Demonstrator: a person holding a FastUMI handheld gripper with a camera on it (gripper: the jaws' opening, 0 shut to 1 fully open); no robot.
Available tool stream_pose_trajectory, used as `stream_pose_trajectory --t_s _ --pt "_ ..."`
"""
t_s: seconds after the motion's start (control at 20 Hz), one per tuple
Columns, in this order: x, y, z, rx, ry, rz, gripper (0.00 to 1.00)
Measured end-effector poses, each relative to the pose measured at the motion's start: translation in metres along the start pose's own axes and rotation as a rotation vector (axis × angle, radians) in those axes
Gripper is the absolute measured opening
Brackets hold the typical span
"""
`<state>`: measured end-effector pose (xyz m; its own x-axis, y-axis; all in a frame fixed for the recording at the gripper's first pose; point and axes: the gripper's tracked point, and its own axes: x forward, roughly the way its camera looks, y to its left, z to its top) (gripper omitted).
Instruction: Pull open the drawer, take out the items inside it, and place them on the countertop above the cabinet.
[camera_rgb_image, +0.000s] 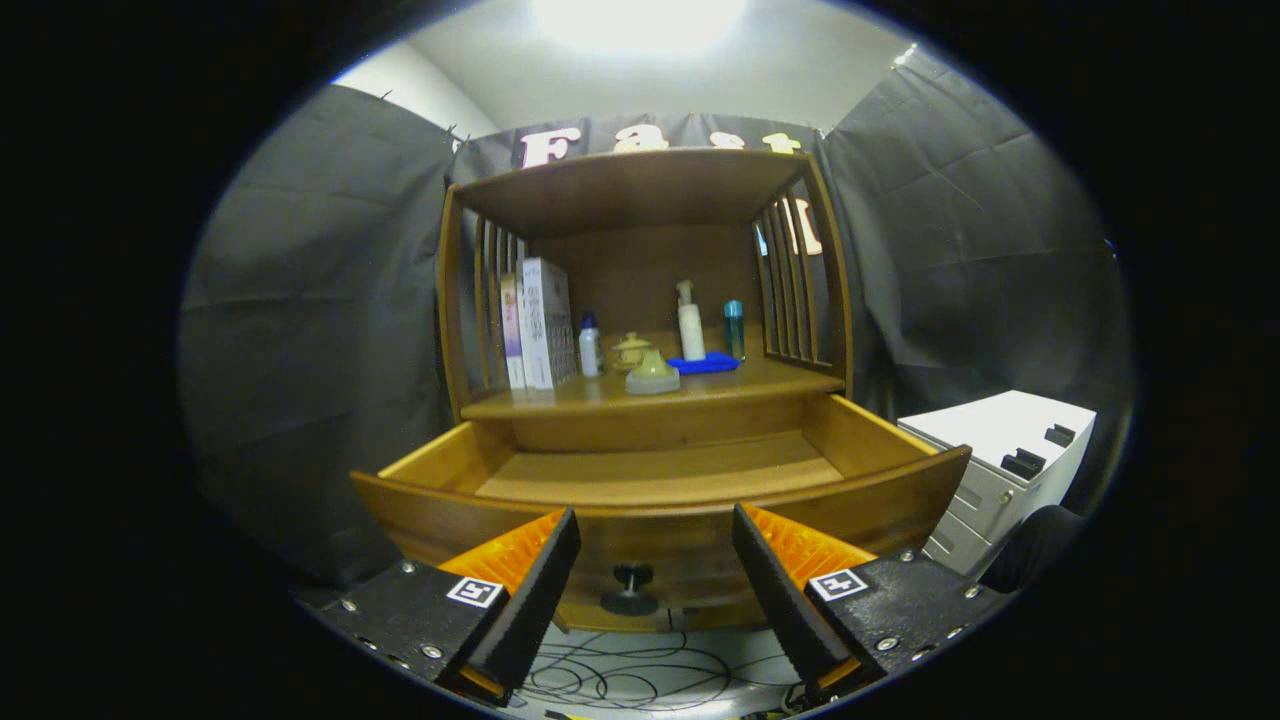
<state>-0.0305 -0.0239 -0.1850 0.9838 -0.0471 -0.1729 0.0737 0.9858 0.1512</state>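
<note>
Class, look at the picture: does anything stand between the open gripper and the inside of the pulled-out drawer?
Yes. The drawer front, with its knob, rises just ahead of the gripper, whose fingers are spread apart and hold nothing. The gripper would probably need to go over that front. The visible drawer floor looks bare.

White metal drawer unit (1000, 440) with black recessed handles (1022, 463) on top, standing right of the wooden cabinet (640, 190). Thin black cables (640, 675) looped loosely on the pale floor (745, 645), under the cabinet's front edge. Wrinkled black cloth wall (320, 380) on both sides and behind. Bright ceiling light (640, 20) overhead. Dark rounded object (1040, 545) touching the unit's front lower corner, unidentifiable.
</note>
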Motion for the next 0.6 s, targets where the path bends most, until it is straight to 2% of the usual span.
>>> stream_pose_trajectory --t_s 0.2,0.45,0.5,0.6 --pt "0.013 0.008 -0.035 -0.063 0.061 -0.007 0.96" --pt "0.036 0.014 -0.036 -0.051 0.055 -0.024 0.96" --pt "0.037 0.009 -0.037 -0.050 0.058 -0.048 0.96" --pt "0.038 0.008 -0.035 -0.040 0.039 -0.048 0.93"
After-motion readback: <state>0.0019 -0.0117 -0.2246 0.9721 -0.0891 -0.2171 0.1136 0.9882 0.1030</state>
